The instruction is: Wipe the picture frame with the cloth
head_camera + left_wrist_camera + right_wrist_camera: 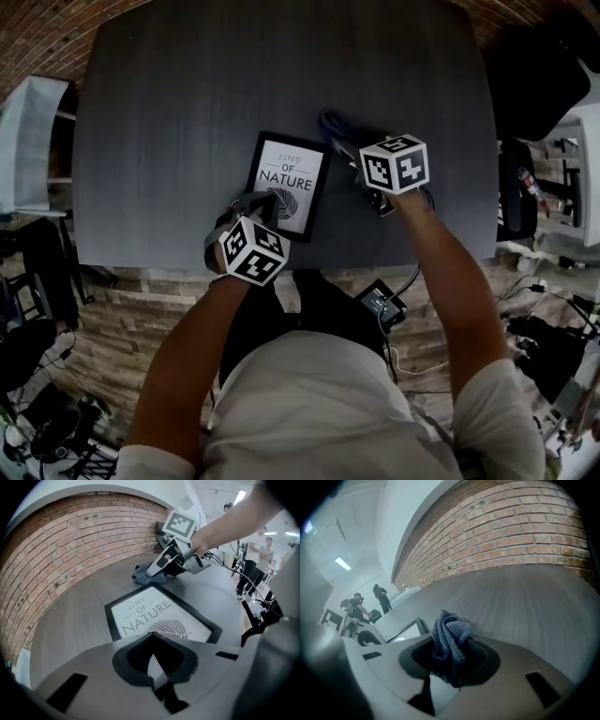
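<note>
The black picture frame (289, 185) with a "Love of Nature" print lies flat on the dark grey table (169, 112). My left gripper (270, 199) is shut with nothing in it, and its tips rest at the frame's (159, 616) near end. My right gripper (345, 142) is just past the frame's far right corner, shut on a bunched blue cloth (330, 120). In the right gripper view the cloth (450, 641) bulges up between the jaws, with the frame's corner (411, 630) to its left. The left gripper view shows the right gripper (157, 570) pressing the cloth (144, 576) onto the table beyond the frame.
The table's near edge (281, 267) is close under my arms. A brick wall (70, 550) runs behind the table. A white cabinet (33, 131) stands at the left and a black chair (539, 84) at the right. People (255, 564) stand far off.
</note>
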A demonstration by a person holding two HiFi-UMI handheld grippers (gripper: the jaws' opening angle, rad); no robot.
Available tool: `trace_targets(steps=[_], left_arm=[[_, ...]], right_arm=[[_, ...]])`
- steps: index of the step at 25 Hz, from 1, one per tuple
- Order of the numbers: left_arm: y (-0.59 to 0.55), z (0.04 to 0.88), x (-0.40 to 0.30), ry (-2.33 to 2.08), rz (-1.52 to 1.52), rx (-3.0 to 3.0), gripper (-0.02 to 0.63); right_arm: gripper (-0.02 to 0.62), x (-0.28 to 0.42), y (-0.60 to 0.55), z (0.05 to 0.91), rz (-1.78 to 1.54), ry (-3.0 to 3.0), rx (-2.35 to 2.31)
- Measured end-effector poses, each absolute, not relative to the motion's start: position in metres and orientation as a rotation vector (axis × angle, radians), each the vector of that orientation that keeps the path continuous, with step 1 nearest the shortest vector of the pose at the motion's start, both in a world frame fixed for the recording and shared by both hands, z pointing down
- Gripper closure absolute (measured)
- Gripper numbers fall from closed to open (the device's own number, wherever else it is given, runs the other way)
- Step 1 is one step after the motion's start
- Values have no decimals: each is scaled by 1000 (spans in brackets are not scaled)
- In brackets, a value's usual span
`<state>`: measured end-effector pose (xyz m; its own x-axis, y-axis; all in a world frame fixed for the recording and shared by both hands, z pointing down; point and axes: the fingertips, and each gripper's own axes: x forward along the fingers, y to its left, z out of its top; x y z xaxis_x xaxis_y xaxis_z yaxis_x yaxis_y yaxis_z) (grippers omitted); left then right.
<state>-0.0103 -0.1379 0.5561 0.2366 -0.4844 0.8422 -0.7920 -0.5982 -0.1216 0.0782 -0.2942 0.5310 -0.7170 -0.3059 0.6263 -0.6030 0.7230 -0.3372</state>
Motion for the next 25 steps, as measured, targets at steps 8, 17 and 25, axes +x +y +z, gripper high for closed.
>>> trace_targets(steps=[8,17,25], left_arm=[[-137,541,-15,-1054,1163,2244,597],[-127,549,-29,-858,1324,2452,519],[-122,551,-27,-863,1091,2548,598]], right_arm=[[472,97,-278,531,742,-2350,724],[472,100,-281,538,762,-2238,888],[474,89,-265,539,775,-2200,968]])
